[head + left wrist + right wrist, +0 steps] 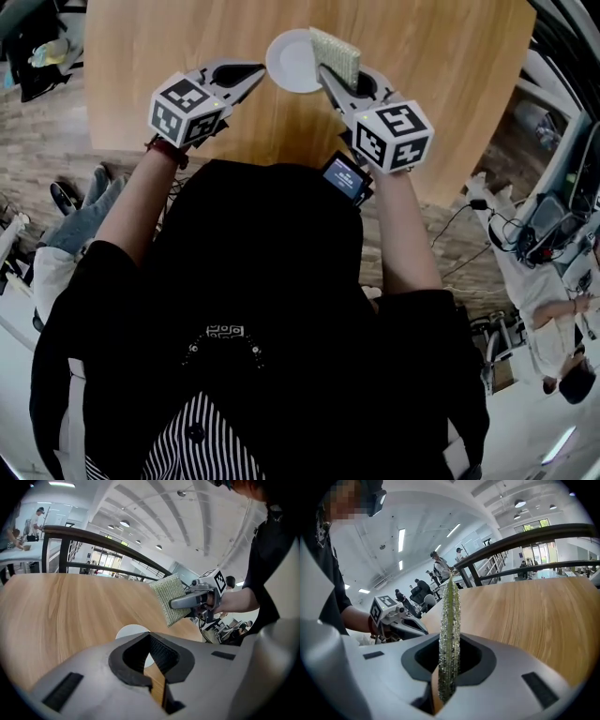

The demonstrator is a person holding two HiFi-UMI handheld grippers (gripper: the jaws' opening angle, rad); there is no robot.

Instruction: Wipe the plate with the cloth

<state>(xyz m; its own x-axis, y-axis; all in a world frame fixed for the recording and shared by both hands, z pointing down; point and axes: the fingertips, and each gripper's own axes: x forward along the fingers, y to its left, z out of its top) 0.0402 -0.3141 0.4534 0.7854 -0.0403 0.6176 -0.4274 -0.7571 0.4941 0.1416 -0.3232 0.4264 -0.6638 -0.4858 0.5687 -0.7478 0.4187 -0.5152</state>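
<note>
Cloth, clamped on edge in the right gripper's jaws, stands over the white plate's right rim, while the left gripper, jaws together and empty, sits just left.

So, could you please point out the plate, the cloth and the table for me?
plate [289, 63]: head view, on the bare white middle of it.
cloth [337, 54]: head view, on the middle of its green textured face.
table [450, 84]: head view, on bare wood to the right of the plate.
</note>
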